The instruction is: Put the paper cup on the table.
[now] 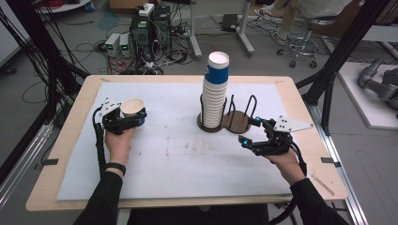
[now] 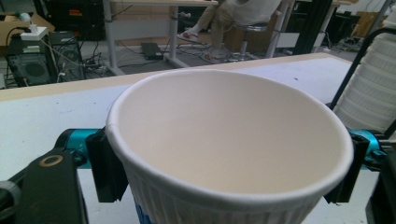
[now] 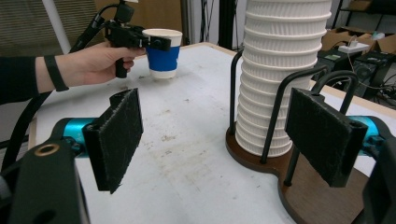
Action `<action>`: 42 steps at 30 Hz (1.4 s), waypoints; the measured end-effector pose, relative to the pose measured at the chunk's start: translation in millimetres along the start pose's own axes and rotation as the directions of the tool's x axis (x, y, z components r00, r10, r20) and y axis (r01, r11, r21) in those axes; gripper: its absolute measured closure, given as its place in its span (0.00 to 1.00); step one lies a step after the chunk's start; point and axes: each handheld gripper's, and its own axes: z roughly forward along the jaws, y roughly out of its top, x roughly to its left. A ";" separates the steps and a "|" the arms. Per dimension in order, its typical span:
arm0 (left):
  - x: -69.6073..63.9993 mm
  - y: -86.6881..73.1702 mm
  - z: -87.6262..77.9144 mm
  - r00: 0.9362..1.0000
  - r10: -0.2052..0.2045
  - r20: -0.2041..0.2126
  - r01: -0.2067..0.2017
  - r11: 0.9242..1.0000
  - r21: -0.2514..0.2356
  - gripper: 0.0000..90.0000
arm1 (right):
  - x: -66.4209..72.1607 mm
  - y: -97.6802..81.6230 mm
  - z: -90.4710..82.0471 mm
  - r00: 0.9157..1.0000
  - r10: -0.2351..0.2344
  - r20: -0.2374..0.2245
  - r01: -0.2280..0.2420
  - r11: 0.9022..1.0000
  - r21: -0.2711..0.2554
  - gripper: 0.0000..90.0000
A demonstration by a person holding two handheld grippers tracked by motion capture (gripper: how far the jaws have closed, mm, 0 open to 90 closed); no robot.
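Item: one paper cup [image 1: 132,108], white inside with a blue band on its outer wall, upright and empty, gripped just under the rim by the left gripper [image 1: 126,117], whose jaws are clamped on opposite sides of the cup wall. It is held over the left part of the white table mat [image 1: 178,159], well apart from the rack; from the right gripper view its base appears to be just above or barely on the mat, and which of the two cannot be told. Item: stack of cups [image 1: 216,93], nested and ribbed white, the topmost blue-banded with its mouth up and nothing in it, standing in the left bay of a dark wooden cup rack [image 1: 237,123] with black wire hoops. Item: right bay of the rack, holding no cups. Item: right gripper [image 1: 249,131], jaws spread with nothing between the pads, resting just beside the right side of the rack and pointed toward it. Progress, as a judgement: one cup has been taken apart from the stack and is being set down at the left of the table; the release is not yet made, and the tall stack suggests most of the cups remain to be dealt with. The right gripper looks placed to steady the rack or take the next cup.
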 end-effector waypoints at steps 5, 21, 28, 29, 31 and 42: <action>1.3 -4.2 4.5 1.000 0.006 0.000 -0.006 1.000 0.022 0.23 | -0.1 -0.4 0.3 1.000 -0.002 0.000 0.002 1.000 0.002 0.22; 0.1 -10.7 1.8 1.000 0.005 -0.015 -0.004 0.997 0.073 0.20 | -2.0 0.0 2.5 1.000 -0.006 -0.002 0.006 1.000 -0.007 0.22; -0.4 -12.4 -2.2 1.000 0.002 -0.017 -0.001 0.997 0.079 0.20 | -0.8 1.6 6.1 1.000 -0.006 -0.012 0.006 1.000 -0.004 0.22; -0.2 -12.4 -2.8 1.000 0.005 -0.020 -0.003 0.997 0.080 0.20 | -0.8 1.9 6.7 1.000 -0.008 -0.013 0.008 1.000 -0.006 0.22; 0.2 -12.8 -3.6 1.000 0.002 -0.022 -0.001 0.997 0.081 0.19 | -1.0 2.1 7.4 1.000 -0.008 -0.014 0.008 1.000 -0.005 0.22; -1.5 -13.0 -4.7 0.999 -0.038 -0.016 0.039 0.995 0.089 0.15 | -0.6 3.4 10.6 1.000 -0.007 -0.029 0.007 1.000 -0.006 0.22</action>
